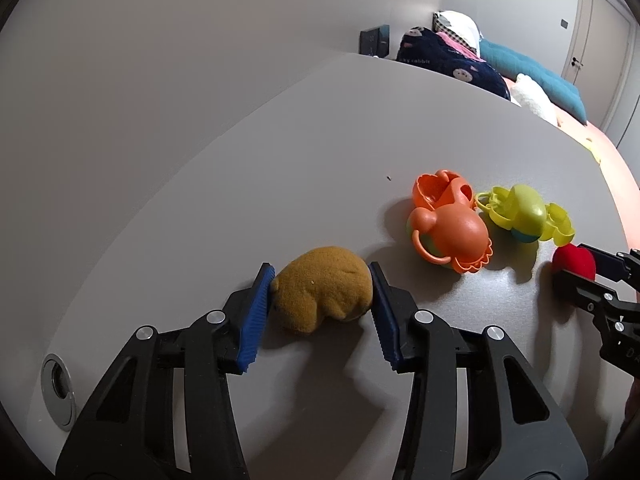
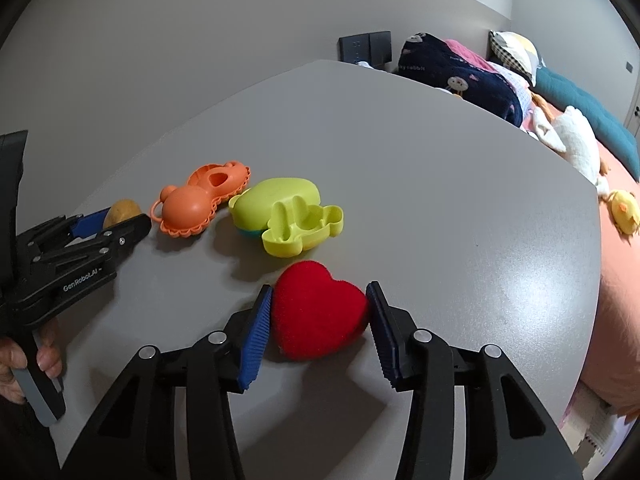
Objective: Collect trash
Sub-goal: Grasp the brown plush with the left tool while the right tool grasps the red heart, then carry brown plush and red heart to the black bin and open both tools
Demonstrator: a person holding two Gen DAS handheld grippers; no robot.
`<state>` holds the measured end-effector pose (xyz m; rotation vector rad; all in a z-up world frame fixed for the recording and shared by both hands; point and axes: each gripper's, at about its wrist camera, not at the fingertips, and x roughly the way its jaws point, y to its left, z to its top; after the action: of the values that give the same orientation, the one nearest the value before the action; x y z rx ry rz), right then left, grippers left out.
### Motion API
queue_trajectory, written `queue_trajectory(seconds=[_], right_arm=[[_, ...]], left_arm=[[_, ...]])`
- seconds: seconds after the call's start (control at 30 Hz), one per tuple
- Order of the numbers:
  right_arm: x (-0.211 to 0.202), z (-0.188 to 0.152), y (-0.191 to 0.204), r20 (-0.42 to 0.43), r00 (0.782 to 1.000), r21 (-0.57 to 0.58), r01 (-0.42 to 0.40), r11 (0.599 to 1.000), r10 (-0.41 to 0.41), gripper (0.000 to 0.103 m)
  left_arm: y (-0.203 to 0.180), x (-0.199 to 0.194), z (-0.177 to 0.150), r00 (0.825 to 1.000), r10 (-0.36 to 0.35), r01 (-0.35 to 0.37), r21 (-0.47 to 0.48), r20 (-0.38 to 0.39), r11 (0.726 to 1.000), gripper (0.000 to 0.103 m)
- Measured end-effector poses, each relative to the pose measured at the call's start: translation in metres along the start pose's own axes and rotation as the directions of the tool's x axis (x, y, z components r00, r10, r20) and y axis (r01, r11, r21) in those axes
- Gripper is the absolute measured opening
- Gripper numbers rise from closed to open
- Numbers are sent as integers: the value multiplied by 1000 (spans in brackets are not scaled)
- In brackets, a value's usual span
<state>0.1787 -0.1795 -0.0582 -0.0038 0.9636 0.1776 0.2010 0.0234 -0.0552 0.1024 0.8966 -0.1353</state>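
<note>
Left gripper [image 1: 322, 300] pinching the brown plush toy [image 1: 322, 294], which sits on the grey table [image 1: 280, 152]. Both blue ribbed pads [image 1: 256, 320] are against its flanks, and the toy bulges out slightly between them. The toy rests on the tabletop near the table's front edge.

Right gripper [image 2: 318, 320] clamped on the red plush heart [image 2: 318, 314], also lying on the table. Pads contact it on both sides; the heart's point faces the camera.

Between the two soft toys, in a row: orange plastic toy [image 1: 450, 226], lying tilted with a loop handle facing the brown toy, then the yellow-green plastic toy [image 1: 524, 216] just beside it, edges touching or nearly so. From the right wrist view the yellow-green one shows a moulded open tray side facing up, with a teal patch underneath.

Readable text: "GenRobot.AI" in white on the left gripper's body, seen from the right wrist view. A hand [image 2: 24, 364] grips its handle at the lower left of that view. "lucky rabbit" is partly legible on the dark navy blanket [image 1: 448, 58] beyond the table's far edge.

Round metal cable grommet [image 1: 59, 390] is set in the table at the near left corner. Behind: teal cushion [image 1: 532, 76], white plush [image 2: 572, 140], yellow chick plush [image 2: 624, 210] on a pink-orange bed [image 2: 616, 300], and a black box [image 2: 366, 48] at the wall.
</note>
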Motion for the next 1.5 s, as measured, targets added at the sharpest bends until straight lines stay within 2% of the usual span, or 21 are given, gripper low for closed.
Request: queue_trajectory(seconds=[0.4,0.77,1.5], right_arm=[[-19,-6,-3,9,999,13,-48,999,48,48],[-54,-19,-8,43,997,11,-64,998,64,48],[-130,-66,-41,123,991,52,-51,997,44,48]], left_arm=[[-8,-2,1,1000,18,-18,6,-11,1000,46],[-27,-36,-11,1000,7,-7,4,27,1000,46],[-110,-104,-43,995,-66,58,98,78,993,46]])
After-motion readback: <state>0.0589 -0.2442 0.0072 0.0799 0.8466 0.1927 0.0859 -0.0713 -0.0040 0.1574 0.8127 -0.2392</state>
